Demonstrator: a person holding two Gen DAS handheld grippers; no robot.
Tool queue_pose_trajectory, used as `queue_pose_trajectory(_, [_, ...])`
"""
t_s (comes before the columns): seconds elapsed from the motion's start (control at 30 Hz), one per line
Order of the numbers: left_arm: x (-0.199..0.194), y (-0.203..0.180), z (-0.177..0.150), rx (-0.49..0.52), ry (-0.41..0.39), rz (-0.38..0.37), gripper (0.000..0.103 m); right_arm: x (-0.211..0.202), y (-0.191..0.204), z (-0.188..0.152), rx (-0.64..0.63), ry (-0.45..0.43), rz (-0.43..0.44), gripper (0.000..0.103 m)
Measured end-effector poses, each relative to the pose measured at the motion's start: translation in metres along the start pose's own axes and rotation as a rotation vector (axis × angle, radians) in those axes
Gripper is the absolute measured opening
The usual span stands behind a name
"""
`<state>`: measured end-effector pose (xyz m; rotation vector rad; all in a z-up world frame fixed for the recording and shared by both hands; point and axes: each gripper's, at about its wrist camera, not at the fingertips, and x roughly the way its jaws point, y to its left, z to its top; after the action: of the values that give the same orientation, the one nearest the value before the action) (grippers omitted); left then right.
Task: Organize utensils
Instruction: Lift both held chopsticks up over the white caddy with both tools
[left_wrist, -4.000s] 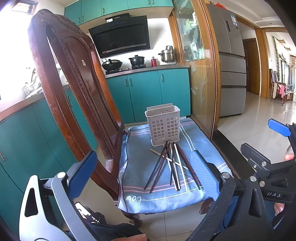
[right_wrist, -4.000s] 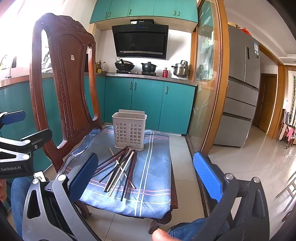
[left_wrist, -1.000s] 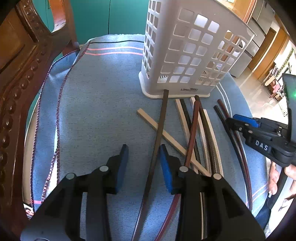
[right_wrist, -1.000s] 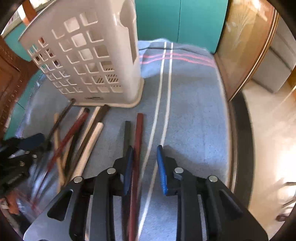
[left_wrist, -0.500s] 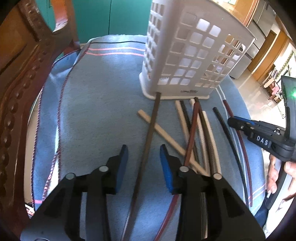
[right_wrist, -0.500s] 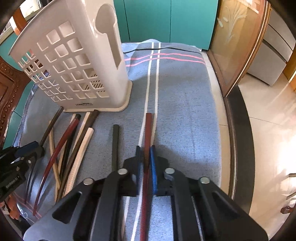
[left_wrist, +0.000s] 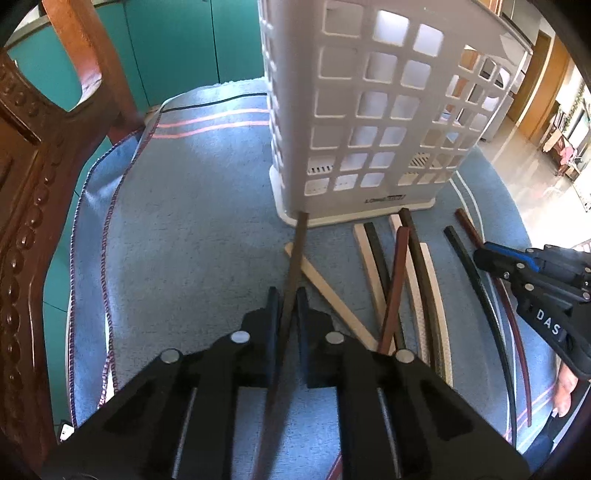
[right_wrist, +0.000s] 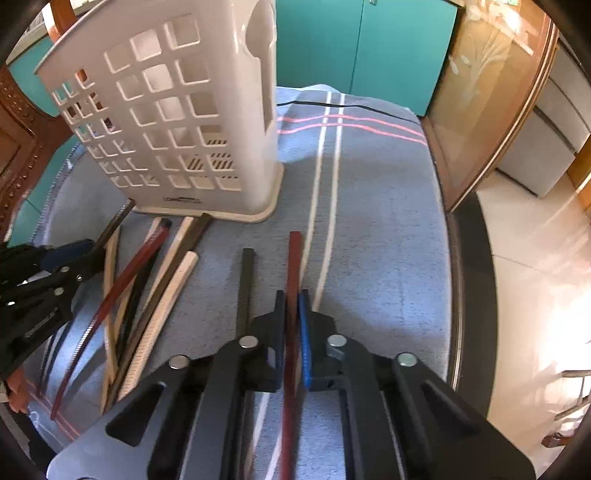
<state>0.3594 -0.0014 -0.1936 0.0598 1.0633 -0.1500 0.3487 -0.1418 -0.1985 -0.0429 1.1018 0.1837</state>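
**Both claws clamped on chopsticks in front of the holder**

While the left claw (left_wrist: 287, 302) is gripping a dark brown chopstick (left_wrist: 295, 254) between its closed pads, the far tip of that stick is touching the base of the white utensil holder (left_wrist: 369, 110). The stick is running from the claw straight toward the holder, crossing over a pale wooden chopstick (left_wrist: 325, 291) that is lying diagonally on the cloth.

The right claw (right_wrist: 291, 306) is closing on a red-brown chopstick (right_wrist: 294, 258), which is pointing toward the far side and ending short of the holder (right_wrist: 177, 122). A black chopstick (right_wrist: 245, 288) is lying just beside it on the left, parallel and outside the pads.

The remaining chopsticks (right_wrist: 147, 295), a loose bundle of pale, dark and reddish sticks, are lying between the two claws, with their far ends near the holder's base. Several are overlapping one another.

The holder is standing upright on a blue striped cloth (left_wrist: 184, 240) that is covering the seat of a carved wooden chair (left_wrist: 29, 221). Teal cabinets (right_wrist: 365, 48) are showing at the far side. Whether the holder is containing anything cannot be told through its grid of openings.
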Motion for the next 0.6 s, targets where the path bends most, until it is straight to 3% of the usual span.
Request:
queue_pose_trajectory(0.1, [-0.017, -0.001, -0.002, -0.026, -0.031, -0.029, 0.007, -0.014, 0.001, 0.0, 0.008, -0.036, 0.028, 0.007])
queue_pose_trajectory(0.2, [-0.056, -0.001, -0.001, -0.036, -0.127, -0.061, 0.007, -0.045, -0.004, 0.003, 0.042, -0.102, 0.099, 0.007])
queue_pose_trajectory(0.27, [-0.081, -0.002, -0.003, -0.033, -0.185, -0.085, 0.007, -0.078, -0.008, 0.003, 0.05, -0.169, 0.174, 0.007])
queue_pose_trajectory(0.43, [-0.154, 0.001, 0.001, -0.062, -0.353, -0.117, 0.007, -0.162, -0.019, 0.001, 0.074, -0.36, 0.247, 0.007])
queue_pose_trajectory(0.6, [-0.231, 0.002, 0.028, -0.058, -0.548, -0.152, 0.007, -0.236, -0.036, 0.019, 0.131, -0.535, 0.351, 0.007])
